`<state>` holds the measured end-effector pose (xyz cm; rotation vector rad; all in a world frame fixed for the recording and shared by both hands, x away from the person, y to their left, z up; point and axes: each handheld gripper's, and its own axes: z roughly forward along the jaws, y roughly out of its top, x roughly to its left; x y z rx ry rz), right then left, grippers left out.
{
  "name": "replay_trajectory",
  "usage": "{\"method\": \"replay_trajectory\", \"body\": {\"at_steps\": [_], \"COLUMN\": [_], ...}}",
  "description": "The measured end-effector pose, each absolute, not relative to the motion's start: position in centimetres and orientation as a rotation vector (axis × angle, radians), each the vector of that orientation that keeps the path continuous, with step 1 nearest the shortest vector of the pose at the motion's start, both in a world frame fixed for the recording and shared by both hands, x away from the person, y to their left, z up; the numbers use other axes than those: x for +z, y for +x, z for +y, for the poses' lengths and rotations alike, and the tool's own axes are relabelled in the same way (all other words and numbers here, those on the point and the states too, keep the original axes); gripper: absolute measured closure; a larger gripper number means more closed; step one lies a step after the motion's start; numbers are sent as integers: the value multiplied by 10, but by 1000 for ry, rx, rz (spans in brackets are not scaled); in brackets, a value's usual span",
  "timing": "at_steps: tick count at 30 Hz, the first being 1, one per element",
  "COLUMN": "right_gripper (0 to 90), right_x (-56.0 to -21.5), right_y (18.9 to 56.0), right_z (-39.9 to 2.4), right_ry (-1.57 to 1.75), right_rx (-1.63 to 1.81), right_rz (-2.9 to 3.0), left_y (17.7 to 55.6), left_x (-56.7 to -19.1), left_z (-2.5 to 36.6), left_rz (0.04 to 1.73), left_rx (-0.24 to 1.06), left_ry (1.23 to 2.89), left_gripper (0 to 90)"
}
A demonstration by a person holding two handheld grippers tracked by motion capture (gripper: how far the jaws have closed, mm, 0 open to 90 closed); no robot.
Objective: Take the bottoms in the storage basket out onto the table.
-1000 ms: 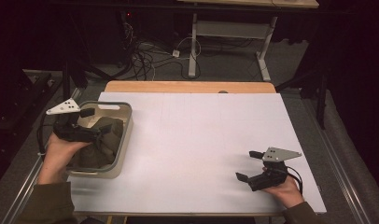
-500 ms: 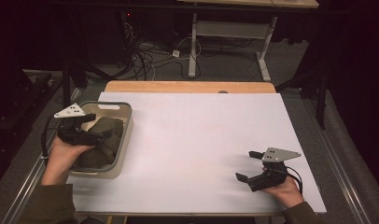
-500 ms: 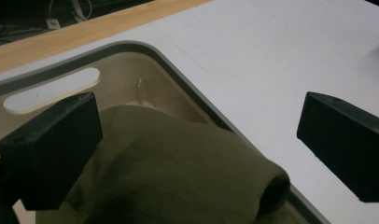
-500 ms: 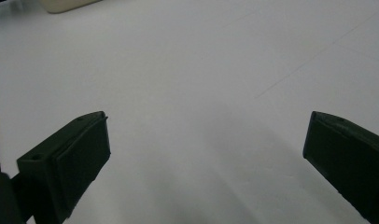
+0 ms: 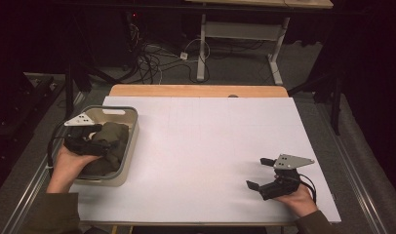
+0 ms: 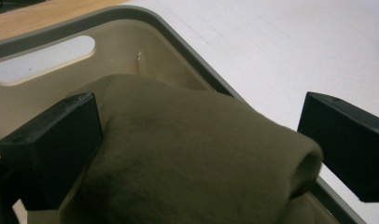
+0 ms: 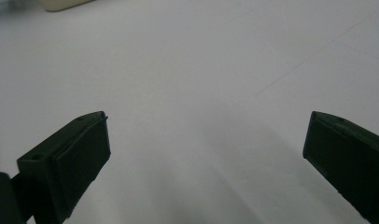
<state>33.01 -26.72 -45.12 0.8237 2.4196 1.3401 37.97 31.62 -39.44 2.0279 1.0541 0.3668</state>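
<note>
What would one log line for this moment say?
left gripper: open around cloth in bin | right gripper: open, over table

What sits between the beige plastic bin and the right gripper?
Nothing: in the high view, only bare white table surface lies between the beige plastic bin and the right gripper.

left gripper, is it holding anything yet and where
Not yet: the left gripper is open, its jaws on either side of the folded edge of the olive cloth in the bin.
</note>
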Motion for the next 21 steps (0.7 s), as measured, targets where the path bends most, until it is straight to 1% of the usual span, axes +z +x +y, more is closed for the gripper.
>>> {"method": "replay_trajectory", "body": {"at_steps": [9, 21], "right_gripper": [15, 15], "right_x": [-452, -454], "right_y": [330, 330], "right_z": [-267, -266], "right_ry": [823, 820], "right_rx": [1335, 1321], "right_rz": [2423, 2435], "left_y": [384, 390], "left_x": [-403, -410], "left_z": [316, 314], "left_rz": [1103, 1109], "left_rx": [363, 357], "left_ry": [2071, 2117], "left_gripper": [0, 0]}}
